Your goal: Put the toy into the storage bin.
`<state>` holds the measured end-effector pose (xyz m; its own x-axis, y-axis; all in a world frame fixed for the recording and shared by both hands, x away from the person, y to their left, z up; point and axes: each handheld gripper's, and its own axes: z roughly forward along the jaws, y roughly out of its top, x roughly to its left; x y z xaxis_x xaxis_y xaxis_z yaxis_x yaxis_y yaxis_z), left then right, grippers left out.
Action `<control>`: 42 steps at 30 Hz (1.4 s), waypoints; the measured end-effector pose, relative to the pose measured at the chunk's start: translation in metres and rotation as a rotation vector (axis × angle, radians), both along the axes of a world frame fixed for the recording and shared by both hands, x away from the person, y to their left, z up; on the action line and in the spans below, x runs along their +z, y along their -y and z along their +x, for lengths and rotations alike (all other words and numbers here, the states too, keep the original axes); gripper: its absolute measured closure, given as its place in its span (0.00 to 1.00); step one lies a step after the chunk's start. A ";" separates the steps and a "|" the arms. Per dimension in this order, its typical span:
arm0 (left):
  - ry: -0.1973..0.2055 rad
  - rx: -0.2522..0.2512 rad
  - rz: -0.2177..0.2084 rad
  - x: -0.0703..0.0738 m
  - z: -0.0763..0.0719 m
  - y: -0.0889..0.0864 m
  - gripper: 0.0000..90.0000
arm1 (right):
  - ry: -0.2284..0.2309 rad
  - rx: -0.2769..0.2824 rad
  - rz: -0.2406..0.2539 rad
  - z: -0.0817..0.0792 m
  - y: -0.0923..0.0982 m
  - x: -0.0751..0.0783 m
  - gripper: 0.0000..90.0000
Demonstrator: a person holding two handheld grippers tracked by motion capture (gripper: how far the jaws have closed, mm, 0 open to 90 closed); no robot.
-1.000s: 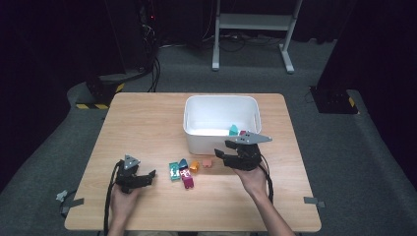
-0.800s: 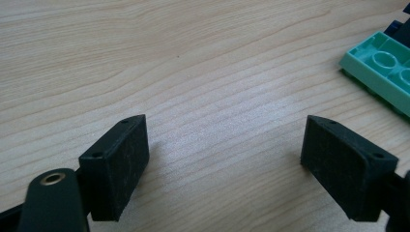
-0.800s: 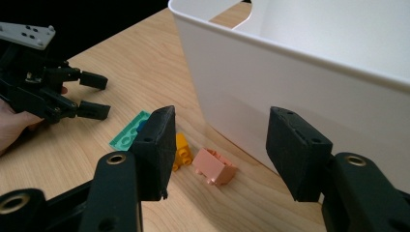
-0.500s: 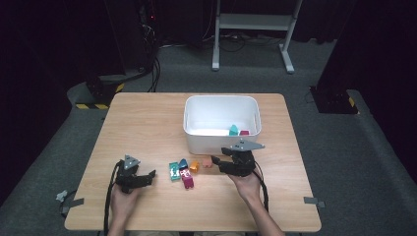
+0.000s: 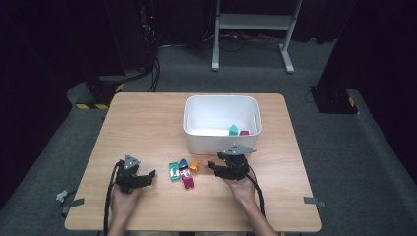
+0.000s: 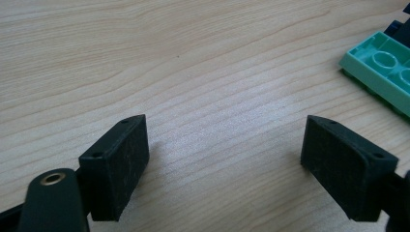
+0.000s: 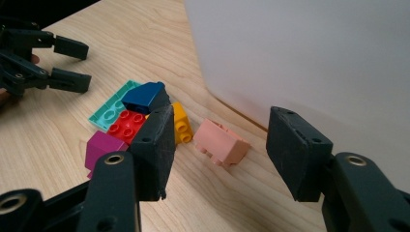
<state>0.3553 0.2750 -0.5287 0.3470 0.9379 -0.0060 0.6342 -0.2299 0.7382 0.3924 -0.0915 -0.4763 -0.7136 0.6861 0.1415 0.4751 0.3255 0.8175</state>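
A small pile of bricks lies at the table's front middle: a mint green plate (image 5: 174, 170), a blue piece (image 5: 183, 163), an orange one (image 5: 194, 167) and a magenta one (image 5: 187, 180). My right gripper (image 5: 212, 167) is low, just right of them, and open. In the right gripper view a pink brick (image 7: 221, 142) lies on the wood ahead, in line with the gap of the right gripper (image 7: 225, 140), untouched. My left gripper (image 5: 150, 175) rests left of the pile, open and empty (image 6: 225, 154), with the green plate (image 6: 382, 72) at its far right.
A white bin (image 5: 221, 123) stands just behind the pile, holding a teal brick (image 5: 233, 130) and a dark red one (image 5: 244, 132). Its wall (image 7: 309, 58) rises close beside my right gripper. Bare wood spreads across the left half of the table.
My right gripper has come down from the bin's front rim to table height, toward the pile. The left gripper has stayed put.
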 end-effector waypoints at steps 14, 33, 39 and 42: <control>0.000 -0.001 0.000 0.000 0.000 0.000 0.19 | -0.022 -0.008 -0.033 0.005 -0.011 -0.017 0.48; 0.000 -0.001 0.001 0.000 0.000 0.000 0.19 | -0.037 -0.004 -0.056 0.016 -0.025 -0.033 0.47; 0.000 -0.001 0.001 0.000 0.000 0.000 0.19 | -0.043 -0.005 -0.068 0.019 -0.028 -0.039 0.47; 0.000 0.000 0.001 0.000 0.000 0.000 0.19 | -0.039 -0.004 -0.077 0.020 -0.029 -0.041 0.47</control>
